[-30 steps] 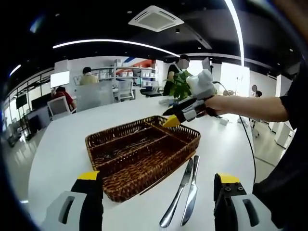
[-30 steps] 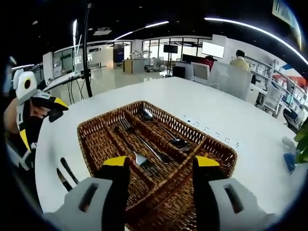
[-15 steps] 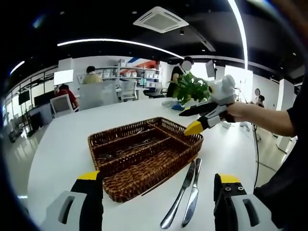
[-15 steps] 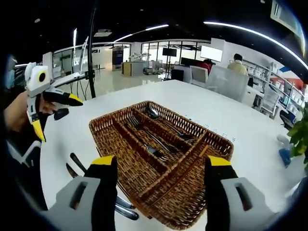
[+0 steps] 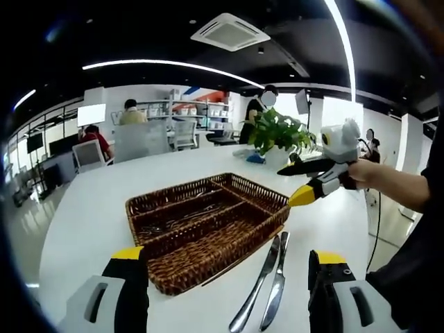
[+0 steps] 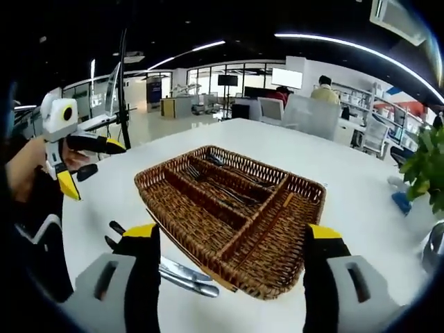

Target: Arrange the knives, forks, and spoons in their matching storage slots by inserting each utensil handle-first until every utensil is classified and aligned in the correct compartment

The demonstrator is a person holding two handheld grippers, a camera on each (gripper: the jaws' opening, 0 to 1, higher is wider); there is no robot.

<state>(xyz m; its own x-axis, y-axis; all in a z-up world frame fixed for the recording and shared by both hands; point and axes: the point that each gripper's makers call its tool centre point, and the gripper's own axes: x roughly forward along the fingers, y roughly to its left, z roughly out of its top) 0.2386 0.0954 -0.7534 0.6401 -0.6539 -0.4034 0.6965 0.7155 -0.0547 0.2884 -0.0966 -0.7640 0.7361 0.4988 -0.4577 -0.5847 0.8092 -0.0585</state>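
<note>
Both the left gripper (image 5: 220, 267) and right gripper (image 6: 229, 239) hang with jaws released and holding nothing, two knives (image 5: 266, 288) lying on the white desk (image 5: 83, 208) just beside the wicker tray (image 6: 236, 239) with forks inside.

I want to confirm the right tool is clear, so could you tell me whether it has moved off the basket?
Yes. In the left gripper view, the right tool has drawn back from over the basket to beyond its far corner, near the plant.
</note>
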